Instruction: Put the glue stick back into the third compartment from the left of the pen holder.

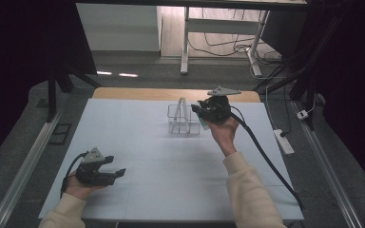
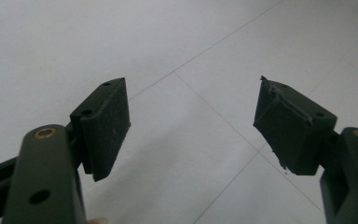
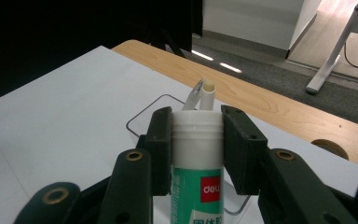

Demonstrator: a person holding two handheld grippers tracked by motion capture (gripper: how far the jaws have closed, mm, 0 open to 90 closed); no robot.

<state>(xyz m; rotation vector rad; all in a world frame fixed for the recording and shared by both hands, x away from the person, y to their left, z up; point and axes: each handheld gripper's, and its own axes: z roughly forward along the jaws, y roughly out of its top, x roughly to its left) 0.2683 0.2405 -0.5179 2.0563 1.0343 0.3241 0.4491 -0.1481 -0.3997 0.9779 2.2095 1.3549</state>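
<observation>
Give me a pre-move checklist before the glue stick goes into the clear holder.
1. Grip: right tool has both pads pressed on the glue stick just below its white cap: ok.
2. Stick upright between the jaws: ok.
3. Clear holder standing on the white table cover: ok.
4. Free room in the holder beside the pens: cannot tell.
5. Left tool open, empty, resting away from the holder: ok.

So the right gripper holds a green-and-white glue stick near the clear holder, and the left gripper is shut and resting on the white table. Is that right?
Not quite: the left gripper is open, not shut. The left gripper view shows its fingers standing wide apart above the white table with nothing between them. The rest holds.
</observation>
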